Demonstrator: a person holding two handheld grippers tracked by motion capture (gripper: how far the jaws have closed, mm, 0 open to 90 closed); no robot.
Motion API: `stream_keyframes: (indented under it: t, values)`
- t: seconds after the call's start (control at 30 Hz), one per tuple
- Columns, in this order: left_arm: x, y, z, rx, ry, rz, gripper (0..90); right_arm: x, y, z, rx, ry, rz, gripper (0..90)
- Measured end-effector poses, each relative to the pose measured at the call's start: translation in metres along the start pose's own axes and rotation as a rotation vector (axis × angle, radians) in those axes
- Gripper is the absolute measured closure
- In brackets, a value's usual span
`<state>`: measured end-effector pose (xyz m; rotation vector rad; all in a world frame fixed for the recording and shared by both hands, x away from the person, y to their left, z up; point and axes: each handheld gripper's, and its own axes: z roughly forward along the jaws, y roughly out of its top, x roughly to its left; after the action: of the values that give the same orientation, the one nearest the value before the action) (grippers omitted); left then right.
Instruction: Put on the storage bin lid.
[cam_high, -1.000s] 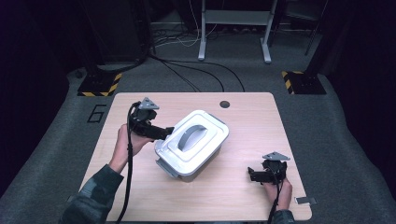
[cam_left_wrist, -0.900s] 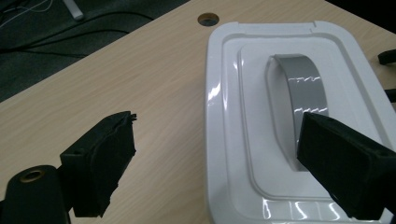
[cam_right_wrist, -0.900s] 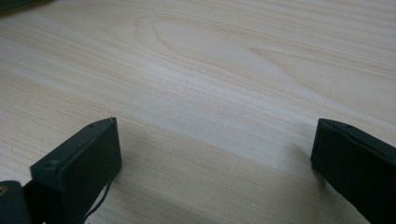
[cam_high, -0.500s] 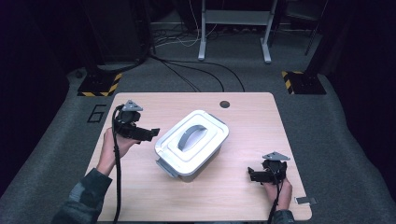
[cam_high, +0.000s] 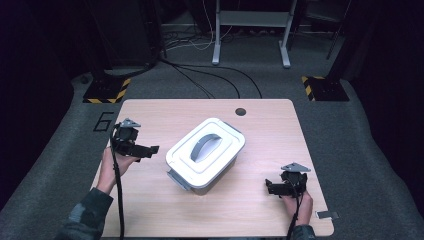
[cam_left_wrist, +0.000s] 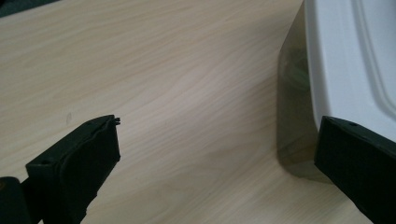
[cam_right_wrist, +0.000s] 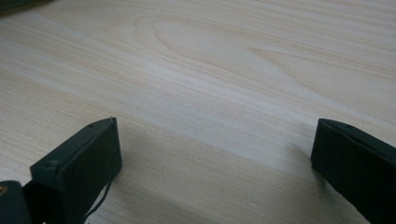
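A white lidded container (cam_high: 205, 152) with a grey handle (cam_high: 202, 146) on its lid sits askew in the middle of the wooden table (cam_high: 165, 112). My left gripper (cam_high: 151, 149) is open at the table's left, a short way off the box's left side and pointing at it. In the left gripper view the box's smoky wall and white lid (cam_left_wrist: 345, 60) rise at the right, behind my right jaw. My right gripper (cam_high: 269, 188) rests open near the front right, pointing left, with bare wood (cam_right_wrist: 210, 93) between its jaws.
A dark round hole (cam_high: 241, 111) is in the table's far edge area. A small grey tag (cam_high: 324, 215) lies at the front right corner. Beyond the table are grey carpet, cables, and hazard-striped stand bases (cam_high: 105, 91).
My left gripper has pulled back leftward from the box's left side, leaving a gap. The box and my right gripper have stayed put.
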<state>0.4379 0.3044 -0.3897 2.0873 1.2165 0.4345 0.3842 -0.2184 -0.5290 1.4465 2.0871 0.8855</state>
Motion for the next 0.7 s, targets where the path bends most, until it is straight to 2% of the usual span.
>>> stream_keyframes:
  t: [0.13, 0.17, 0.2, 0.43, 0.63, 0.67, 0.7]
  values:
    - [0.007, -0.012, 0.008, 0.014, 0.001, -0.032, 0.0, 0.0, 0.0, 0.0, 0.001, 0.0, -0.002, 1.0]
    - [0.009, -0.015, 0.009, 0.024, 0.0, -0.029, 0.0, 0.0, 0.0, 0.0, -0.001, 0.0, 0.003, 1.0]
    - [0.009, -0.018, 0.012, 0.023, 0.0, -0.047, 0.0, 0.0, 0.0, 0.0, 0.001, 0.0, -0.002, 1.0]
    - [0.017, -0.045, 0.031, 0.077, -0.009, -0.076, 0.0, 0.0, 0.0, 0.0, -0.001, 0.0, 0.003, 1.0]
    - [0.022, -0.066, 0.045, 0.099, -0.013, -0.115, 0.0, 0.0, 0.0, 0.0, -0.001, 0.0, 0.003, 1.1]
    - [0.024, -0.069, 0.047, 0.104, -0.01, -0.11, 0.0, 0.0, 0.0, 0.0, -0.001, 0.0, 0.004, 1.0]
    - [0.024, -0.072, 0.049, 0.107, -0.015, -0.13, 0.0, 0.0, 0.0, 0.0, -0.001, 0.0, 0.003, 1.0]
